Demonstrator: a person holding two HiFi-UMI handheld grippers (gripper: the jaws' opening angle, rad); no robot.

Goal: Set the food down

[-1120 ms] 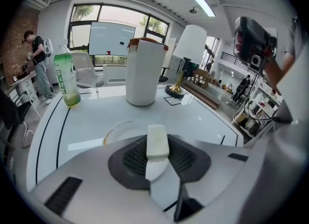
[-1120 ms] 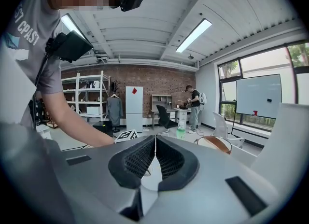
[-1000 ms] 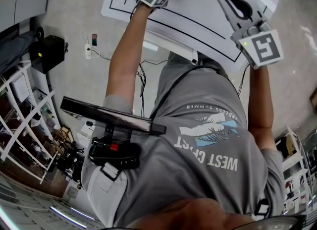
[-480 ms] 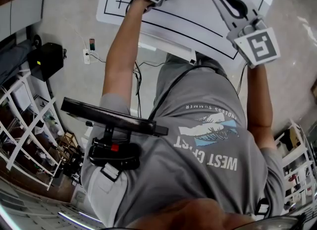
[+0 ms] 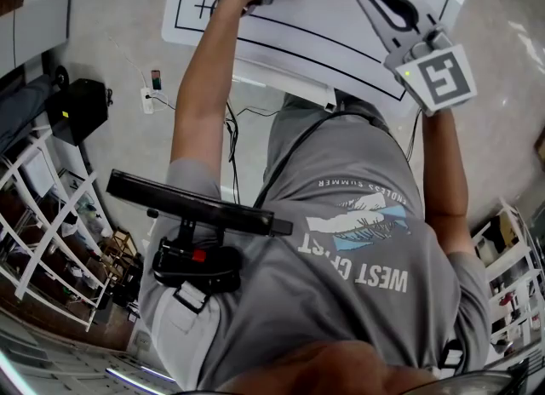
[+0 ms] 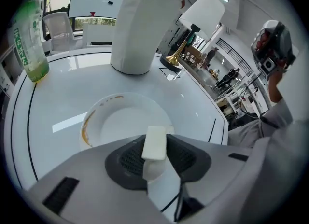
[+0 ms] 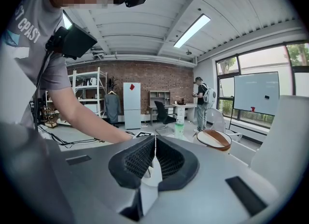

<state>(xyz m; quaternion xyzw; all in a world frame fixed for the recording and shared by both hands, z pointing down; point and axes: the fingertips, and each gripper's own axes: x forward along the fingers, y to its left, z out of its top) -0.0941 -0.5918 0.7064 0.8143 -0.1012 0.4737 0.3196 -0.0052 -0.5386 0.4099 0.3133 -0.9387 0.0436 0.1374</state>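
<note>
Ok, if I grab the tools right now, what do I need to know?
Left tool: shut on the food, a pale slab, pointing down at the bowl.
Right tool: shut, empty, over the table.
Done: food is at the bowl.
Left to do: lower it in, open the left tool, back off.
</note>
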